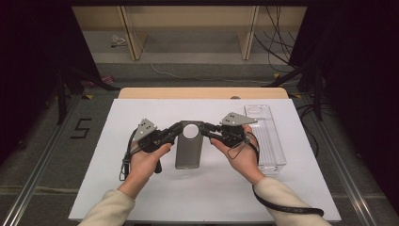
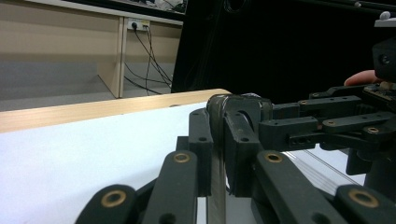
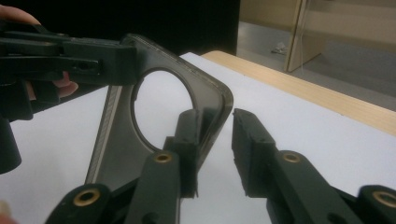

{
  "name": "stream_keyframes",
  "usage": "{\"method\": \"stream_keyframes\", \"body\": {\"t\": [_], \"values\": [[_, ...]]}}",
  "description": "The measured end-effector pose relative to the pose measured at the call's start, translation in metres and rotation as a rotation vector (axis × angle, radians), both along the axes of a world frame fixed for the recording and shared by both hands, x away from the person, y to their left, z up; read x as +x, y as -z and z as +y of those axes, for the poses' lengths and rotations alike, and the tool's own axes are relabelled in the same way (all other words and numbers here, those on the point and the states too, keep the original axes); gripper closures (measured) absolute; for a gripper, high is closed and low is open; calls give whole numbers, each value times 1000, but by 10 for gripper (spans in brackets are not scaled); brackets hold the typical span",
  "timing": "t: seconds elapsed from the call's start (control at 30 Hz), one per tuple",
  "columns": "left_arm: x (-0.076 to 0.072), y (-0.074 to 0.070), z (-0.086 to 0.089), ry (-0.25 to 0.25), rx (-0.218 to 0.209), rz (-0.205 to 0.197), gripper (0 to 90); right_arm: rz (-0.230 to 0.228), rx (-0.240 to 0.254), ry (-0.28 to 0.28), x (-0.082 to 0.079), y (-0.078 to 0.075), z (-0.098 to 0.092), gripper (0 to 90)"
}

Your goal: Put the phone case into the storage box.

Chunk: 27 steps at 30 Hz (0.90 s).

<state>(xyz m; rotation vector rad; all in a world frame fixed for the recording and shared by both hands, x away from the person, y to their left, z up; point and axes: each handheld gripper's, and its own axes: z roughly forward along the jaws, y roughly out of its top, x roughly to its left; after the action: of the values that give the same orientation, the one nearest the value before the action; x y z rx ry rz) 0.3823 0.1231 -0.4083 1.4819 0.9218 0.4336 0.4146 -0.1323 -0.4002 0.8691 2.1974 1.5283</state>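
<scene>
A dark grey phone case (image 1: 189, 153) with a round hole near its top lies lengthwise at the middle of the white table top (image 1: 141, 188). My left gripper (image 1: 178, 126) comes in from the left and is shut on the case's upper left corner; in the left gripper view the thin case edge (image 2: 216, 186) is pinched between the jaws of this gripper (image 2: 217, 126). My right gripper (image 1: 206, 127) reaches the upper right corner from the right. Its jaws straddle the case's corner (image 3: 212, 100), with a gap left at one pad (image 3: 245, 135), so this gripper (image 3: 217, 119) is open.
A clear plastic tray (image 1: 266, 136) lies lengthwise on the table top just right of my right hand. The wooden table edge (image 1: 202, 92) runs along the back. Beyond it are table legs and cables on the floor.
</scene>
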Motion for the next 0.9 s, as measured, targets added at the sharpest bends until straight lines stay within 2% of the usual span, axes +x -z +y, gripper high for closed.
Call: {"method": "stream_keyframes", "body": {"t": [0.67, 0.9], "values": [[-3, 3, -8, 10, 17, -6, 818, 40, 71, 72, -2, -5, -7, 849], [-3, 3, -9, 9, 25, -8, 816, 39, 70, 85, -4, -7, -7, 853]]}}
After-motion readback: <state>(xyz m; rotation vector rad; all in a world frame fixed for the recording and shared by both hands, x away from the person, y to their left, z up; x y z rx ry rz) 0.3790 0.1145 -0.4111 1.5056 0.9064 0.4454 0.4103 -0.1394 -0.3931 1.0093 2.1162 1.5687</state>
